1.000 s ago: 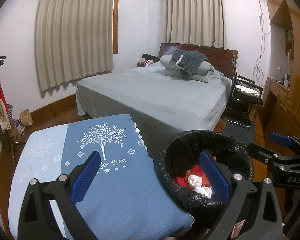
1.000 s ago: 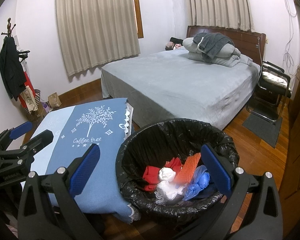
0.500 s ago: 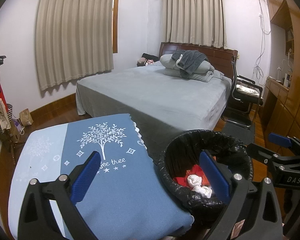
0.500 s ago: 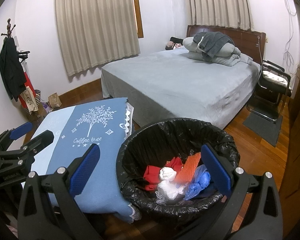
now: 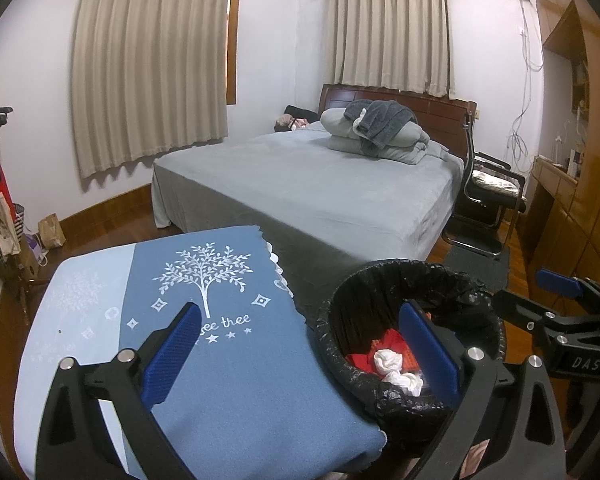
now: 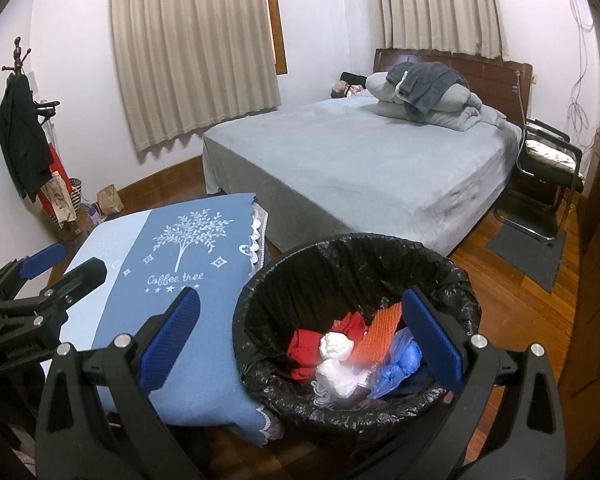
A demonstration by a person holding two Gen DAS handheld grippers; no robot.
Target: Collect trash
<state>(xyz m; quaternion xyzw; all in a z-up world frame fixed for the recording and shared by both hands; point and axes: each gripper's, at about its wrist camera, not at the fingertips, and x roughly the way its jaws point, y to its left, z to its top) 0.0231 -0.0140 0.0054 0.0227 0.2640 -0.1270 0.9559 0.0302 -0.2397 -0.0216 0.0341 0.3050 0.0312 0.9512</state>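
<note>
A black-lined trash bin (image 6: 356, 264) stands on the wood floor beside a small table. It holds red paper (image 6: 306, 346), white crumpled wads (image 6: 334, 346), an orange mesh piece (image 6: 380, 334) and a blue plastic bag (image 6: 398, 364). The bin also shows in the left wrist view (image 5: 416, 280). My right gripper (image 6: 300, 340) is open and empty above the bin's near side. My left gripper (image 5: 300, 348) is open and empty over the table's blue cloth (image 5: 204, 340), left of the bin. Each gripper shows at the edge of the other's view.
A grey bed (image 6: 360, 160) with folded bedding lies beyond the table. A black chair (image 6: 548, 164) and a dark mat (image 6: 528, 248) are at the right. A coat rack (image 6: 20, 120) and paper bags stand at the left wall. Wooden cabinets line the right side.
</note>
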